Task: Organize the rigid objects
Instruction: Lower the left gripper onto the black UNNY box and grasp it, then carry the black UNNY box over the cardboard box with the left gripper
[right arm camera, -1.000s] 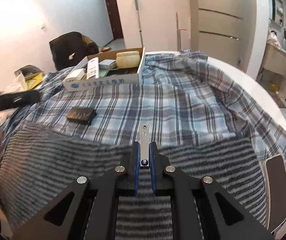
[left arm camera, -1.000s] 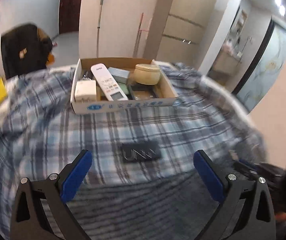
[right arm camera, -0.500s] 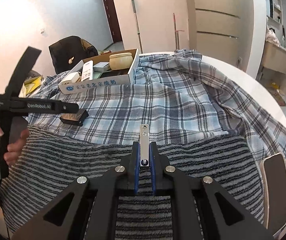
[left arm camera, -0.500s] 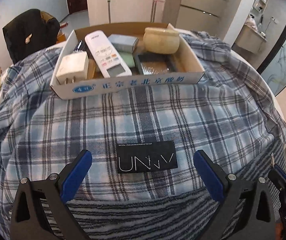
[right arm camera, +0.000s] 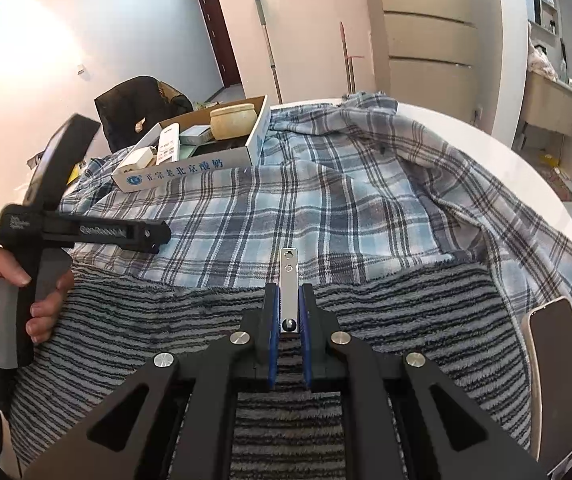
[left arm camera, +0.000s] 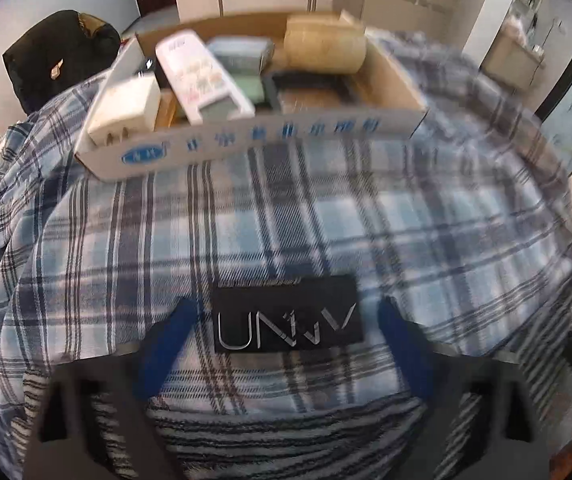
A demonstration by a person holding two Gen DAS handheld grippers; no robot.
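Note:
A flat black box marked UNVV [left arm camera: 288, 315] lies on the plaid cloth, between the blue fingers of my open left gripper [left arm camera: 286, 320], which straddles it without touching. In the right wrist view the left gripper [right arm camera: 153, 236] hovers low over the cloth and hides the box. My right gripper [right arm camera: 288, 304] is shut on a thin metal plate [right arm camera: 289, 280] that sticks forward above the striped blanket. A cardboard box [left arm camera: 253, 136] holds a white remote [left arm camera: 201, 76], a white adapter [left arm camera: 125, 108], a beige jar [left arm camera: 324, 42] and other items; it also shows in the right wrist view [right arm camera: 189, 168].
The round table is covered by a blue plaid cloth [right arm camera: 326, 200] and a striped blanket [right arm camera: 205, 312]. A phone [right arm camera: 554, 364] lies at the table's right edge. A black bag [right arm camera: 137, 100] sits on a chair behind the cardboard box.
My left gripper has moved forward and down until the black UNVV box sits between its open fingers. My right gripper keeps holding the metal plate, nearly still.

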